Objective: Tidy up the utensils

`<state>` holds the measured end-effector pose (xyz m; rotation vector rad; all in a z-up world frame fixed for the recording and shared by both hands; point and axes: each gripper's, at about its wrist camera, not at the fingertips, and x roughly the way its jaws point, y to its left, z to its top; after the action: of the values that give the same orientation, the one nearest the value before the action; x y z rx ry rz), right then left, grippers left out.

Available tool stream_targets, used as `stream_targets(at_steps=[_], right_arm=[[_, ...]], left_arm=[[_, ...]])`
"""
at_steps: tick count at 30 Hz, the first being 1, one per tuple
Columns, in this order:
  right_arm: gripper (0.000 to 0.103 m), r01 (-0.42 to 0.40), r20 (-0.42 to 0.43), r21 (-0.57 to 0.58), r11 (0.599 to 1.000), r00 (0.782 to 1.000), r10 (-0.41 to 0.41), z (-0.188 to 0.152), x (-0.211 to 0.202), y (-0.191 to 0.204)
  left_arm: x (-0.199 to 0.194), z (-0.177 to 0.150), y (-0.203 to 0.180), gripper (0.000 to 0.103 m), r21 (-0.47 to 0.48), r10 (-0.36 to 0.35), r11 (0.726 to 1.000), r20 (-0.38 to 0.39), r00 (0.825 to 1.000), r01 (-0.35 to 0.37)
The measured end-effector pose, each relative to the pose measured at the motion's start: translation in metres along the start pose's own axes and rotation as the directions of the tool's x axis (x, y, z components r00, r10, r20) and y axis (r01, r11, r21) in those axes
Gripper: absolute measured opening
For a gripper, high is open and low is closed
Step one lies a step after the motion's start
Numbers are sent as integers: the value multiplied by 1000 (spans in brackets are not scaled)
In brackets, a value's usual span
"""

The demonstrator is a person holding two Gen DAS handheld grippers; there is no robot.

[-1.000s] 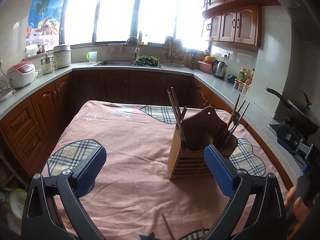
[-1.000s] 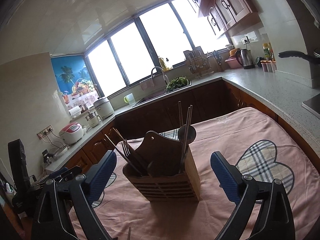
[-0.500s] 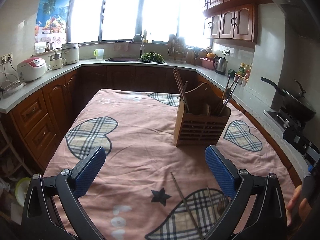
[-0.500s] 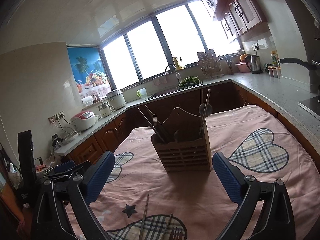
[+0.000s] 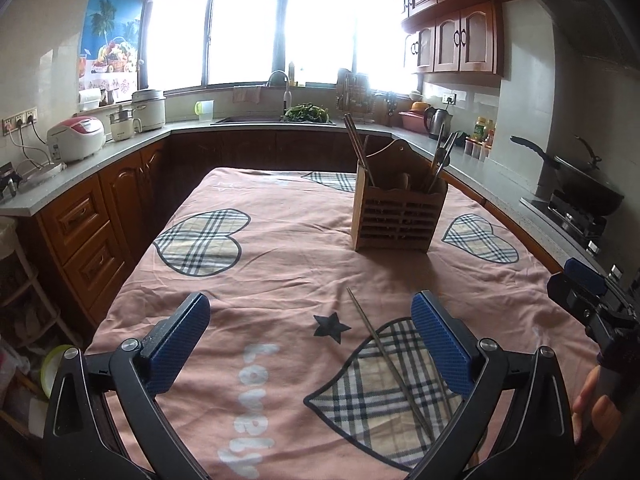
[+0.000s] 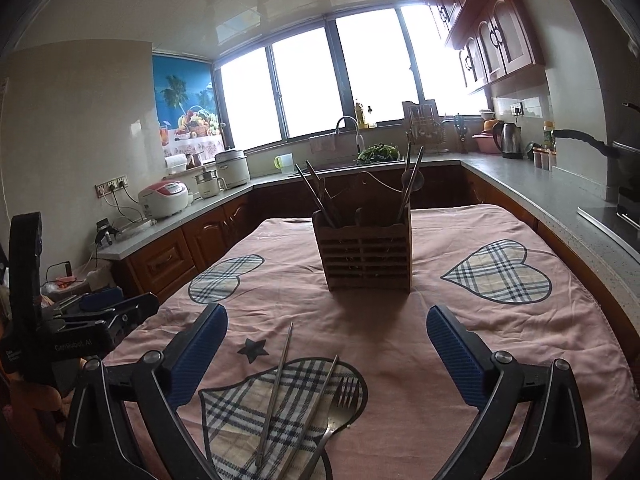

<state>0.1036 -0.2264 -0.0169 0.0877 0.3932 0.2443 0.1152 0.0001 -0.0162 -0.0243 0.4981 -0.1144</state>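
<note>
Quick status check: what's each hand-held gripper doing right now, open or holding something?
Left hand-held gripper: open, holding nothing, above the tablecloth.
Right hand-held gripper: open, holding nothing.

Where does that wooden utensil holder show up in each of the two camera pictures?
Left wrist view: wooden utensil holder stands right of centre, on the pink tablecloth.
Right wrist view: wooden utensil holder stands near the centre, beyond the loose fork.
Shared landmark: the black star printed on the cloth.
</note>
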Motion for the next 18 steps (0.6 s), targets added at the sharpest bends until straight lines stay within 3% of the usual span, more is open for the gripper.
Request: stream_targets(at_steps=[9,18], right_arm=[[103,78,37,-43,996,996,-76,-20,-24,8],[103,96,59,-24,995,994,-95,-34,-27,4]], left_arm=[[-14,-11,-10,103,21,34,999,21,999,-35],[-15,-28,-14,103,11,55,998,48,997,-55]])
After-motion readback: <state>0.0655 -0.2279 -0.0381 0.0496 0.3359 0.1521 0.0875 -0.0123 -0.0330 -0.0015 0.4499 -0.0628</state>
